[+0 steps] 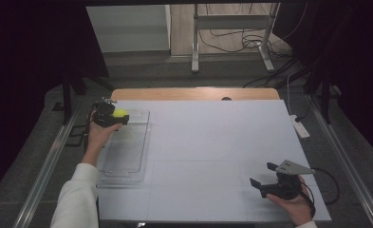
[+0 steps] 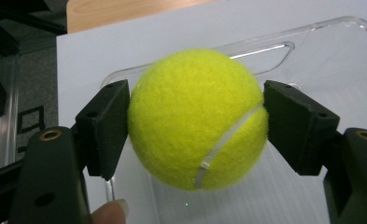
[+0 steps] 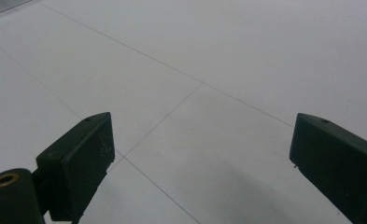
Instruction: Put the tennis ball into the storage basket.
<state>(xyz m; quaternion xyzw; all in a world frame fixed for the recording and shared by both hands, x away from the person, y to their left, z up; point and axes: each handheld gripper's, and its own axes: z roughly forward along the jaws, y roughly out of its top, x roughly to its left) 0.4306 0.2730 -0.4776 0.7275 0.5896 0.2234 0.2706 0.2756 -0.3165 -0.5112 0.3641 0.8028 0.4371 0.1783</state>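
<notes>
We see the left gripper (image 1: 119,117) at about ten o'clock on the white table (image 1: 212,142), held over the far end of a clear plastic tray (image 1: 127,164) that lies along the table's left edge. Its tongs are clenched on a yellow tennis ball (image 1: 120,113): in the left gripper view the two black pads (image 2: 107,126) press against the ball (image 2: 197,119) at its nine and three o'clock sides, and the ball's white seam curves down toward five o'clock. Behind the ball we make out the tray's transparent rim (image 2: 321,28) and the white table (image 2: 97,51) beyond it, so the ball hangs above the tray rather than resting in it. A fingertip (image 2: 110,213) of the person's left hand shows at six o'clock in that view. The right gripper (image 1: 265,176) sits at about five o'clock on the table, well apart from the tray, cradled in the right hand (image 1: 295,204). Its tongs are released: in the right gripper view the pads (image 3: 81,161) stand wide apart with bare white table (image 3: 204,116) between them.
</notes>
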